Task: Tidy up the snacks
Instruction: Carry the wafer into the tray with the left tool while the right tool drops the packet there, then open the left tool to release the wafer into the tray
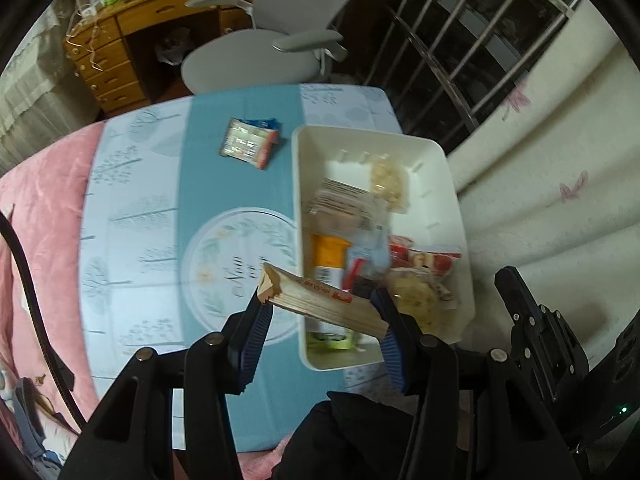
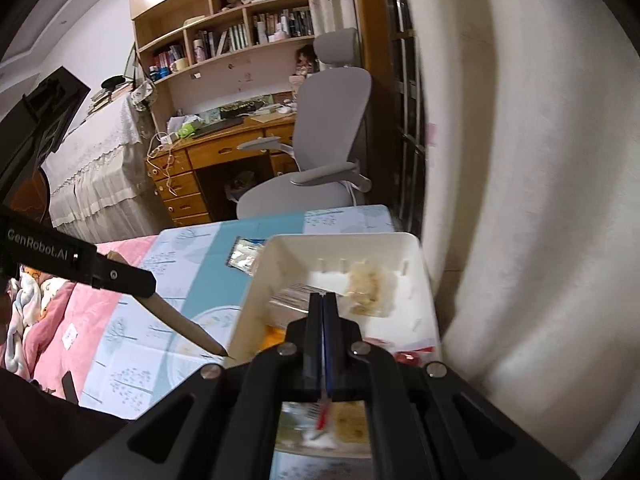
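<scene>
Right now the left gripper (image 1: 320,304) grasps a long tan snack bar (image 1: 320,300) crosswise between its blue-padded fingers (image 1: 256,334), the bar lifted off the tabletop (image 1: 240,184) and hanging over the near left rim of the white bin (image 1: 298,184). One end of the bar pokes out past the left finger, its wrapper crimped; red print shows on its top face. The bin stands at the right edge of the tabletop, close to the cream curtain (image 1: 560,160), and holds several packets: a pale bag of round pieces toward its far end, a clear wrapper with a printed label, an orange pack, a red pack by the right wall and a yellowish bag near the front. Motion blur makes their print unreadable. A silver-and-red snack packet (image 1: 250,142) lies alone on the blue stripe of the cloth, toward the far edge, left of the bin and apart from it. The right gripper (image 2: 324,300) has its fingers clenched flat together with nothing between them, held above the bin's near end. A grey office chair (image 1: 280,32) stands beyond the far edge.
</scene>
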A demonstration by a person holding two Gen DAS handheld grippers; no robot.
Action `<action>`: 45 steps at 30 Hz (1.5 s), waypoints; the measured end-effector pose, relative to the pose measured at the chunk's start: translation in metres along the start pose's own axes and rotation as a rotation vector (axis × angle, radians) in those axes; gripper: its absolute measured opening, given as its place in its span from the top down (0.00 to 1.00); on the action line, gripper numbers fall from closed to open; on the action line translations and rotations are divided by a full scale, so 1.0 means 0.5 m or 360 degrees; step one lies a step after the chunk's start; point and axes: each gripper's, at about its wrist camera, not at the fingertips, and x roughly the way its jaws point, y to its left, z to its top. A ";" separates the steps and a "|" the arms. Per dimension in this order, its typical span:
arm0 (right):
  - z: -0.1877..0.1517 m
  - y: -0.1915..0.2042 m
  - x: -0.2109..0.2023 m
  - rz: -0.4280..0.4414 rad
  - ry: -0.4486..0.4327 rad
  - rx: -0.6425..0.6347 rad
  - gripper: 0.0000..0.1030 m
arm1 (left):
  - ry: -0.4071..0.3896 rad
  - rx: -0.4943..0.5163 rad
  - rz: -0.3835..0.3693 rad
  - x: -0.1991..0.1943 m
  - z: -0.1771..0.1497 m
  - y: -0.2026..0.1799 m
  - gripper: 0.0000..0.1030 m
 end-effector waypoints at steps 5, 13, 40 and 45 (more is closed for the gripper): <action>-0.003 -0.057 0.003 -0.0029 0.0026 -0.0001 1.00 | 0.0068 -0.0015 -0.0018 0.045 0.008 -0.051 0.52; -0.009 -0.109 0.022 -0.0018 0.0098 0.0024 1.00 | -0.0004 0.0006 -0.0029 0.055 0.019 -0.090 0.37; 0.054 -0.034 0.147 0.0227 0.0402 0.0152 0.93 | -0.0002 -0.0211 0.0112 0.036 0.011 0.141 0.27; 0.137 -0.013 0.183 0.0326 0.0392 0.0209 0.70 | -0.0055 -0.0212 0.0083 0.043 0.051 0.192 0.22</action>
